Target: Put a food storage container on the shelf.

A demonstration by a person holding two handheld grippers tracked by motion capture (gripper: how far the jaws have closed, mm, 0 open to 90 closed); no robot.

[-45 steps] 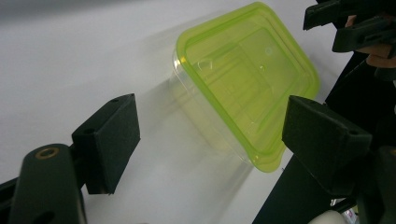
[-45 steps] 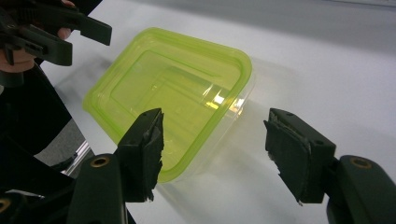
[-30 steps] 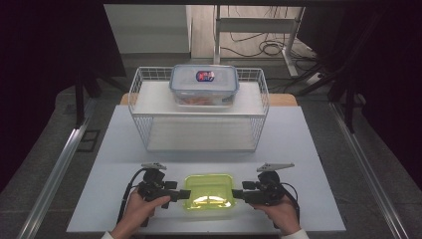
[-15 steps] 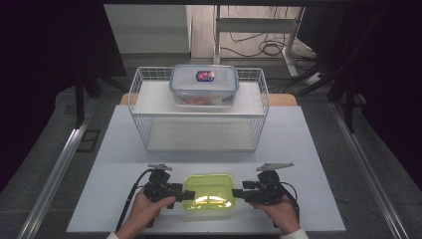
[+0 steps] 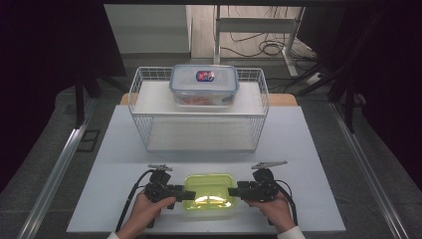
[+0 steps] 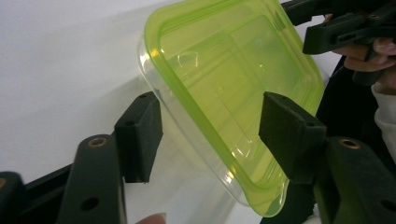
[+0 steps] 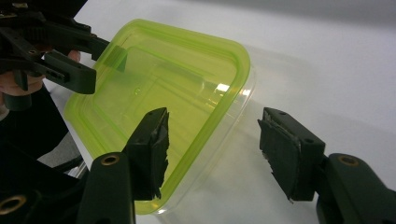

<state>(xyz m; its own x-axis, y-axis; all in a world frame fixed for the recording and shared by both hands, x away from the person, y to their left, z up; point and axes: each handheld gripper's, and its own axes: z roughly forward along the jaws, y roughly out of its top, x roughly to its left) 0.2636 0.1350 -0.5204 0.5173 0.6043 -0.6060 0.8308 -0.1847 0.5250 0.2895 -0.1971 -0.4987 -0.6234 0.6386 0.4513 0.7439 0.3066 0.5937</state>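
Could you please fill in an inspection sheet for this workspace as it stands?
Surface: white table, bare around the things.
Job's things: green box, clear body with green lid on, at the near edge between both grippers.
Clutter: wire basket at the far side; a lidded clear box sits on top of it.
Grippers: left gripper and right gripper at the green box's two ends, jaws astride its rim and just closing, pads not yet pressing.
Cables: one trails from each gripper; more lie on the floor behind.
Surroundings: dark curtains at both sides, grey floor, metal rails.
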